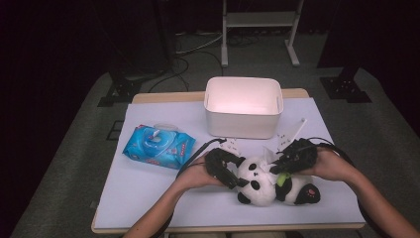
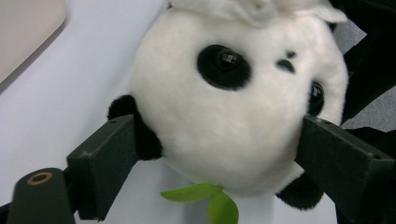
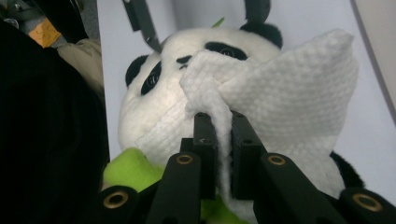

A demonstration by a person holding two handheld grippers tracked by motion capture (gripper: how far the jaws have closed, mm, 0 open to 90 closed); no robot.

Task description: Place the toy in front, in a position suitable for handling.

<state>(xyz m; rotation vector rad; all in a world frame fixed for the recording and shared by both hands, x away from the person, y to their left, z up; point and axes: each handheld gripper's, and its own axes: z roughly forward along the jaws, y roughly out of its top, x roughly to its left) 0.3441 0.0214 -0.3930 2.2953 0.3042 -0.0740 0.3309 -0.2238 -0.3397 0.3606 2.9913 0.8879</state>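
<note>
Wiping the toy panda's point(image 1: 257, 181) face
Left gripper point(image 2: 205, 154) spread wide around the head, right gripper point(image 3: 223, 140) pinching the wipe point(image 3: 289, 88); best dabbing gently, head steadied.

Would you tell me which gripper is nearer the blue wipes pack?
Left. The left gripper is at the panda's head, beside the wipes pack; the right gripper is beyond it.

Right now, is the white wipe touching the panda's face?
Touching. The right gripper view shows the wipe, pinched by the right gripper, lying flat against the panda over its face.
</note>
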